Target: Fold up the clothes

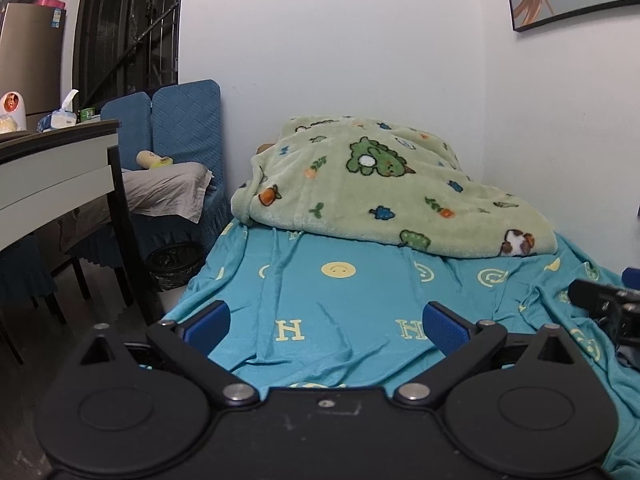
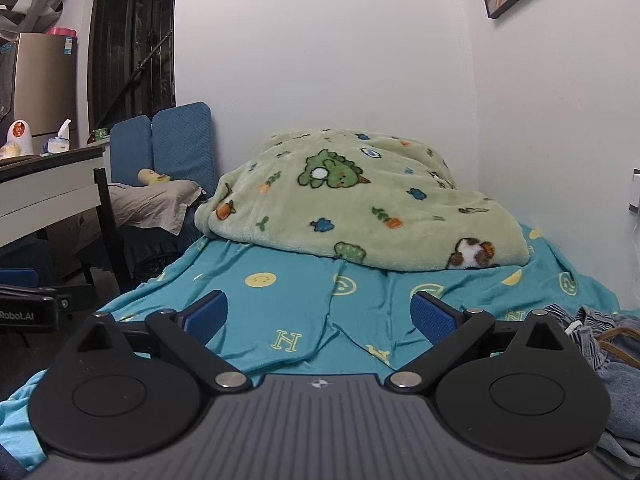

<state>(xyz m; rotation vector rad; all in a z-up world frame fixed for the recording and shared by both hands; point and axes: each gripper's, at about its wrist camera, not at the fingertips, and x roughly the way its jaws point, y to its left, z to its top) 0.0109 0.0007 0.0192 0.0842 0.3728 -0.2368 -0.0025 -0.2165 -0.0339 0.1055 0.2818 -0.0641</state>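
Both tongs (image 1: pixel 326 322) (image 2: pixel 318 316) gape (empty) over teal sheet (image 1: pixel 340 300), jeans (image 2: pixel 616 360) beside

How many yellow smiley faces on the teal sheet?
1 full smiley face on the teal sheet, just in front of the green blanket, left of centre; in the right wrist view it sits at. More may lie hidden under the blanket.

The bed sheet (image 1: pixel 332 300) was thin, smooth teal cloth, creased. The blanket (image 1: pixel 380 188) was matt, fluffy fleece. The denim garment (image 2: pixel 616 364) looked coarse-woven. Both grippers' fingers (image 1: pixel 446 326) carried ribbed blue pads on matt black plastic, with bright metal pivot pins.
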